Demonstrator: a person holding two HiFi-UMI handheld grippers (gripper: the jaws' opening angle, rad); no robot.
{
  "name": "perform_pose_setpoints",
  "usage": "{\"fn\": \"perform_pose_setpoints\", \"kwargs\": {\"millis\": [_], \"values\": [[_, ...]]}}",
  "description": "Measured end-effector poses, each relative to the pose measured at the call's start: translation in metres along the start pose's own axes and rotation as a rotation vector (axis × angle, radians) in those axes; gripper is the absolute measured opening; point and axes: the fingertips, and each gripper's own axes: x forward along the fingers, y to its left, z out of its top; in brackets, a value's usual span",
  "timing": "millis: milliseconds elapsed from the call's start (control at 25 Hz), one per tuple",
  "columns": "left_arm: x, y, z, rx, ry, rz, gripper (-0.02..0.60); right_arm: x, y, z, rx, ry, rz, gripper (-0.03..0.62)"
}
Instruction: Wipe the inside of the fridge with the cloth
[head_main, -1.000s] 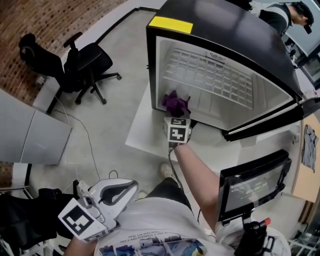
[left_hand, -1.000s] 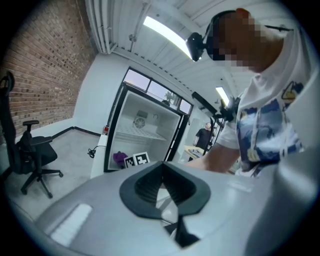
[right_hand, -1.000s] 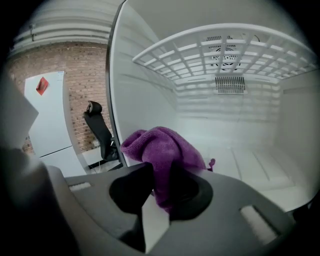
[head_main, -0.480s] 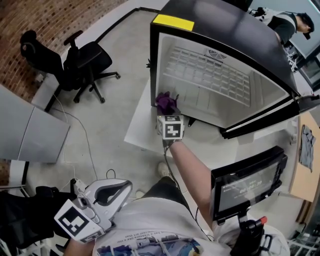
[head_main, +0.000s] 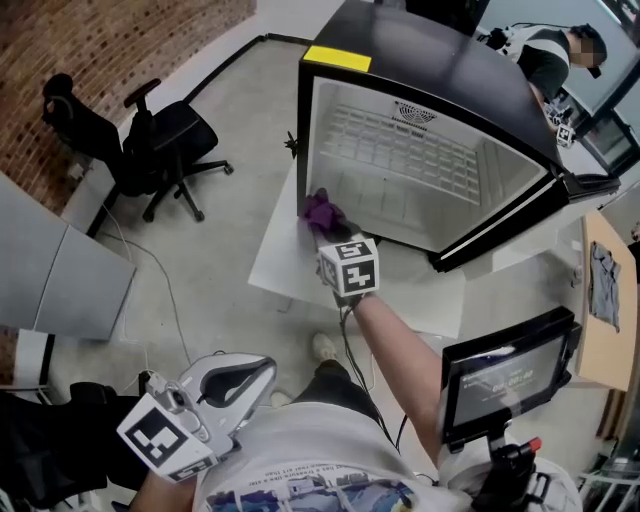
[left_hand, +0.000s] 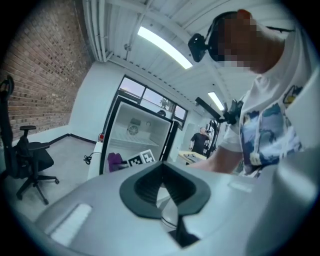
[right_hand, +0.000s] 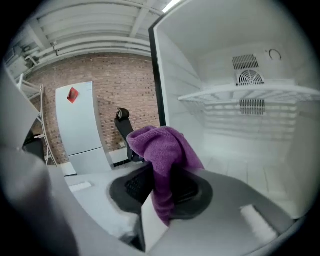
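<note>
Cloth (right_hand: 162, 150): purple, nappy, bunched into a lump. It is clamped in the right gripper (right_hand: 162, 187), whose jaws are closed narrow on it. One fold flops over the top and a tail hangs down between the pads.

In the head view the right gripper (head_main: 328, 232) is held out on an extended arm. The cloth (head_main: 322, 210) sits at the near left corner of the fridge (head_main: 450, 70) opening, low down by the left inner wall. Contact with the wall: cannot tell.

Left gripper (head_main: 258, 370): held back near the body, lower left. In the left gripper view its jaws are together with nothing between them (left_hand: 161, 186).

Fridge: black shell, yellow patch on the top left edge, white bare interior. A white wire shelf (right_hand: 250, 95) spans the cavity, and a round vent (right_hand: 248, 77) is on the far wall above it.

Surface: the fridge stands on a white platform (head_main: 275, 265) over a grey concrete floor (head_main: 220, 230). A thin cable (head_main: 150, 250) trails across the floor to the left.

Room:
- Monitor (head_main: 505, 385) on a stand, near right.
- Grey cabinet (head_main: 60, 270), left.
- Black office chair (head_main: 165, 145), left of the fridge and well apart from it.
- Brick wall (head_main: 120, 40), far left.
- A person (head_main: 545, 55) stands beyond the fridge, far right.

Nothing lies between the cloth and the fridge interior.
</note>
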Motion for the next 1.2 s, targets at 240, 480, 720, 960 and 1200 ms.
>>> {"fn": "perform_pose_setpoints", "kwargs": {"millis": [240, 480, 720, 960, 1200], "values": [[-0.014, -0.030, -0.001, 0.039, -0.041, -0.070, 0.005, -0.088, 0.004, 0.037, -0.095, -0.061, -0.028, 0.080], [-0.010, -0.069, -0.008, 0.037, -0.077, -0.183, 0.005, -0.200, -0.002, 0.053, -0.172, -0.090, -0.090, 0.080], [0.003, -0.098, -0.006, 0.065, -0.083, -0.220, 0.005, -0.291, -0.031, 0.067, -0.199, -0.167, -0.112, 0.080], [0.035, -0.097, -0.001, 0.098, -0.062, -0.228, 0.005, -0.333, -0.067, 0.090, -0.206, -0.248, -0.125, 0.080], [0.116, -0.124, 0.022, 0.141, -0.074, -0.264, 0.005, -0.382, -0.121, 0.127, -0.215, -0.324, -0.073, 0.080]]}}
